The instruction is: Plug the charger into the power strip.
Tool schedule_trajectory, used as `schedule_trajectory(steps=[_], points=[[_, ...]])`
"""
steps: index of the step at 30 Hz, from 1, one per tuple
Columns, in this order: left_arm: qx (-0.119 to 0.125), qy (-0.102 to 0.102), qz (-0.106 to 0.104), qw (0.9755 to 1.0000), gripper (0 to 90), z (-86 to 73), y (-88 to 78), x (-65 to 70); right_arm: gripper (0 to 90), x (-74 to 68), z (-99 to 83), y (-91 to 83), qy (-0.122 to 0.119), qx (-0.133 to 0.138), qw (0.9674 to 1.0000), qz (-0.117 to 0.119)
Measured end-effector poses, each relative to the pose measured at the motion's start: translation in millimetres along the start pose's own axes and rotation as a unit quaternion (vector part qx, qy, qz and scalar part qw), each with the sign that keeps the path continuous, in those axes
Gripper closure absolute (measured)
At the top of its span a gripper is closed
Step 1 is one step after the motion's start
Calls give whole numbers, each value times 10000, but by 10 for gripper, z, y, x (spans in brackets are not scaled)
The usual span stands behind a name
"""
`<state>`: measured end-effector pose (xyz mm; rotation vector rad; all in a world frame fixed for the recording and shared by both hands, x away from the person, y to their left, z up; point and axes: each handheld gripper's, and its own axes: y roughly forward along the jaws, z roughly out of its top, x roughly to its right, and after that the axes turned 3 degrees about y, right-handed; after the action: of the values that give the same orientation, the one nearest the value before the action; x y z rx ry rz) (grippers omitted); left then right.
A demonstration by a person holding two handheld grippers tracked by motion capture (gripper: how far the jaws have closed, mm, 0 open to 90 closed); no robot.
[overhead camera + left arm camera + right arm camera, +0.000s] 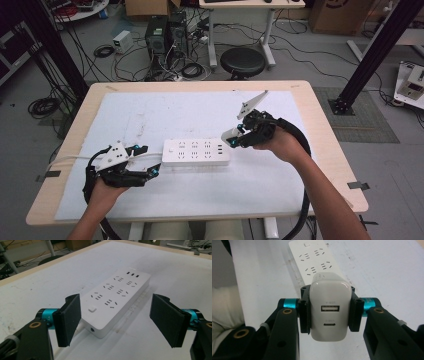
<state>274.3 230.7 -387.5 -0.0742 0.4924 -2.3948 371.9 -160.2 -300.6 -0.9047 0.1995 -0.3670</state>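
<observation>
Charger point(330, 312) sits pinched between the jaws of your right gripper point(239, 136), its two ports facing the camera in the right gripper view, its plug end turned away toward the power strip point(196, 152). In the high view you hold it just right of centre, above the strip's right end, where three small ports line the edge.

My guess is that you mean to plug it in. If so, the pins are hidden behind the charger's body, so you cannot see whether they line up with a socket; come down crooked and they may catch on the face and twist the charger in the pads. Nothing clamps the strip, so a sideways push could slide it across the white mat point(150, 112).

Your left gripper point(134, 161) waits at the lower left of the high view, jaws spread wide, its fingers point(68, 320) on either side of the strip's near end with the switch, not touching it. Closing there would steady the strip.
</observation>
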Motion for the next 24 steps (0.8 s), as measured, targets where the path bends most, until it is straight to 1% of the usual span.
schedule_trajectory(steps=[3, 8, 10, 11, 12, 14, 17, 21, 24], points=[[13, -29, 24, 10000, 253, -14, -27, -10, 634, 10, 79, 53, -197, -102, 9997, -39], [-9, -40, 55, 10000, 254, -49, -56, -22, 634, 19, 165, 147, -442, -267, 9986, -128], [-11, -60, 51, 10000, 253, -60, -61, -32, 634, 17, 203, 196, -497, -380, 9979, -168], [-11, -60, 51, 10000, 253, -60, -61, -32, 634, 17, 203, 196, -497, -380, 9979, -168], [2, -60, 54, 10000, 253, -64, -69, -35, 634, 16, 269, 271, -704, -583, 9956, -190], [-1, -61, 54, 10000, 253, -65, -73, -35, 634, 15, 282, 283, -727, -615, 9953, -201], [31, -60, 64, 10000, 253, -70, -89, -31, 634, 28, 358, 362, -850, -777, 9932, -152], [27, -37, 53, 10000, 253, -90, -105, -28, 634, 37, 405, 463, -982, -959, 9905, -105], [43, -69, 62, 9999, 254, -102, -111, -34, 634, 35, 436, 533, -1053, -1069, 9886, -81]])
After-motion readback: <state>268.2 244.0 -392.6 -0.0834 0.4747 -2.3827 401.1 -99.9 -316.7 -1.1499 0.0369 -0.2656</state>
